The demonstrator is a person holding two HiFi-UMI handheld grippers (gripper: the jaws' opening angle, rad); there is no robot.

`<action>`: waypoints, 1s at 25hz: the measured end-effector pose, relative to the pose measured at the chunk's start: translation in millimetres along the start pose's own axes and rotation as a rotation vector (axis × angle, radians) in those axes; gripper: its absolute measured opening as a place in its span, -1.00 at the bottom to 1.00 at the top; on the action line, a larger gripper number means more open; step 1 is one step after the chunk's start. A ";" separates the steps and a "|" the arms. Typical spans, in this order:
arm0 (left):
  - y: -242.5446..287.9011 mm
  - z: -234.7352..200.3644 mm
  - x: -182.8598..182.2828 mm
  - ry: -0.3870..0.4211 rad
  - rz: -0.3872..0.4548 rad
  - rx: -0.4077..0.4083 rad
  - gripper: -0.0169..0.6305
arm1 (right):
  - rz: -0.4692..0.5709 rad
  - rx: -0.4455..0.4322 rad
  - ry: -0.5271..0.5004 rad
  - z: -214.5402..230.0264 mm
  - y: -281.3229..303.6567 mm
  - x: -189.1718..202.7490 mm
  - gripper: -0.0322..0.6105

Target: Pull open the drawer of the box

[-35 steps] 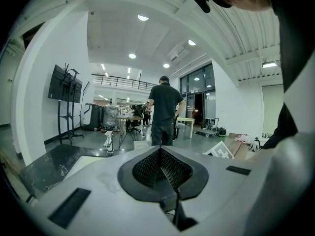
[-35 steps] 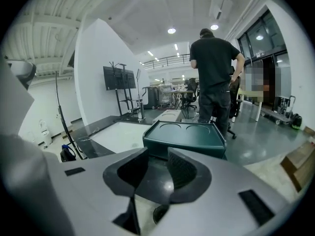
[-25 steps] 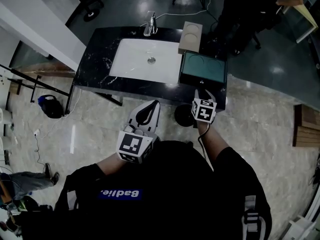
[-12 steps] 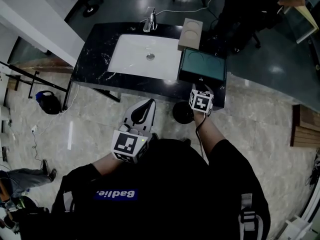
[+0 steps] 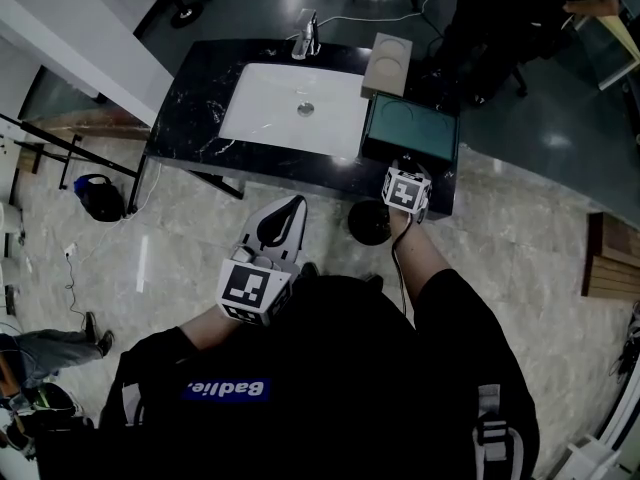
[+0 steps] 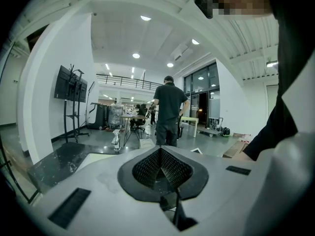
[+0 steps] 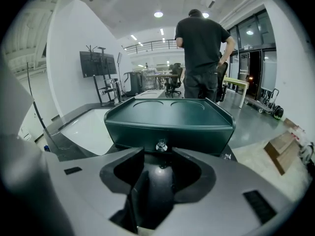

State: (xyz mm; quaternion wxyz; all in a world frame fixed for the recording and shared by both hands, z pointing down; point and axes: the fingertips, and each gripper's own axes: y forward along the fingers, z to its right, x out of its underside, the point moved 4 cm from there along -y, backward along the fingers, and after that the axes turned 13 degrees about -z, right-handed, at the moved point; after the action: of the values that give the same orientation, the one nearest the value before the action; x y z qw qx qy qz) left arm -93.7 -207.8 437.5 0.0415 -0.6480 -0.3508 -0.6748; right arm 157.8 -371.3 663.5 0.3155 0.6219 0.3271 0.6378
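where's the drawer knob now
In the right gripper view, the knob sits mid-front on the green box, right of the sink, before the right gripper's just-opened jaws.

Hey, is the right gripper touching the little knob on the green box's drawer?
Apart. The right gripper view shows the right gripper, jaws just opened wide, with the knob just ahead of their tips and a clear gap on either side.
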 end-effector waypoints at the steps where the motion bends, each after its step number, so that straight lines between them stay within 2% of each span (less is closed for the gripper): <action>1: -0.5 -1.0 0.3 -0.001 0.001 -0.002 -0.97 | 0.002 0.003 0.001 -0.2 2.1 -1.2 -0.42; 9: -5.3 -7.6 3.8 0.004 -0.009 -0.024 -0.97 | -0.024 0.043 0.024 2.6 16.7 -0.4 -0.42; 20: -8.9 -10.3 4.9 -0.004 -0.009 -0.032 -0.97 | -0.015 0.050 0.029 3.0 26.8 0.6 -0.43; 25: -8.5 -12.1 9.4 0.001 -0.024 -0.027 -0.97 | -0.011 0.079 0.013 3.1 25.3 -0.7 -0.64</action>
State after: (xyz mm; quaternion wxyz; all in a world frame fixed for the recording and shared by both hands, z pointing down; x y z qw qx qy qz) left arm -109.8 -204.1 443.5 0.0250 -0.6437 -0.3496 -0.6803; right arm 161.0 -386.7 683.6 0.2920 0.6281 0.3573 0.6266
